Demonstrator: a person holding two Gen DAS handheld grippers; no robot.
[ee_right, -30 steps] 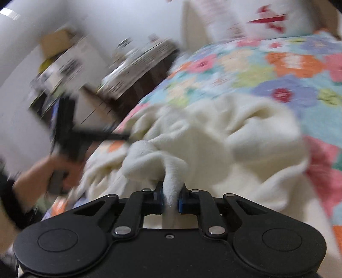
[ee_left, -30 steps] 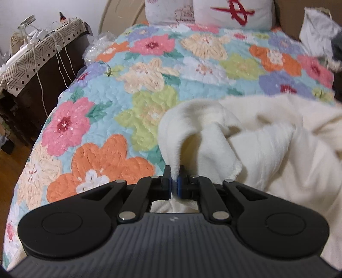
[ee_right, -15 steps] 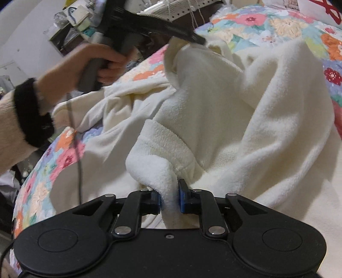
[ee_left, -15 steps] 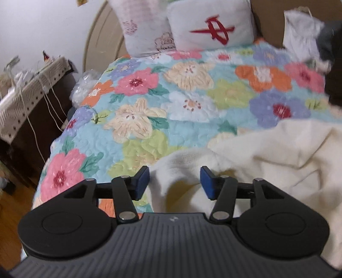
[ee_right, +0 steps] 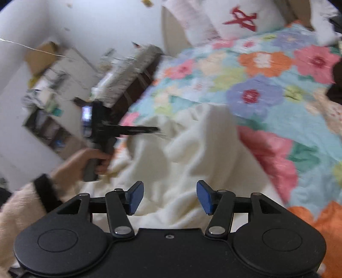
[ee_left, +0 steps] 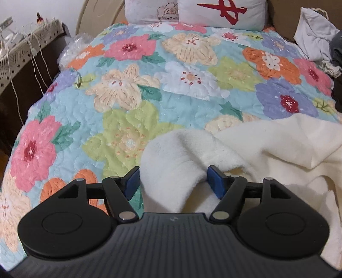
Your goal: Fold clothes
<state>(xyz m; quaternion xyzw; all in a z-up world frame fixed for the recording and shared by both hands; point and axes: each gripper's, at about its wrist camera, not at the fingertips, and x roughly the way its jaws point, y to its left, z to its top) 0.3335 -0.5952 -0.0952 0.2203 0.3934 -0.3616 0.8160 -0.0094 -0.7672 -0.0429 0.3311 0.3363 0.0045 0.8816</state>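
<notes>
A cream fleece garment (ee_left: 267, 149) lies rumpled on the flowered quilt (ee_left: 128, 96). In the left wrist view my left gripper (ee_left: 174, 182) hangs low over the garment's left edge. Its jaws are opening, and a soft fold of fleece sits loosely between the blue pads (ee_left: 132, 181), unpinched. In the blurred right wrist view my right gripper (ee_right: 170, 197) is above the garment (ee_right: 192, 149). Its jaws are opening too, with nothing pressed between them. Further left in that view a hand (ee_right: 92, 160) holds the left gripper (ee_right: 154, 129) over the fleece.
Two pillows (ee_left: 220, 12) stand at the head of the bed. Loose clothes (ee_left: 314, 36) are piled at the far right. A dark side table (ee_left: 21, 53) with cords stands left of the bed, and a plastic bag (ee_left: 72, 49) lies by the bed's edge.
Both grippers were shut on folds of fleece and have let go, the left first. The garment has dropped onto the quilt, and the right gripper has drawn back from it.
</notes>
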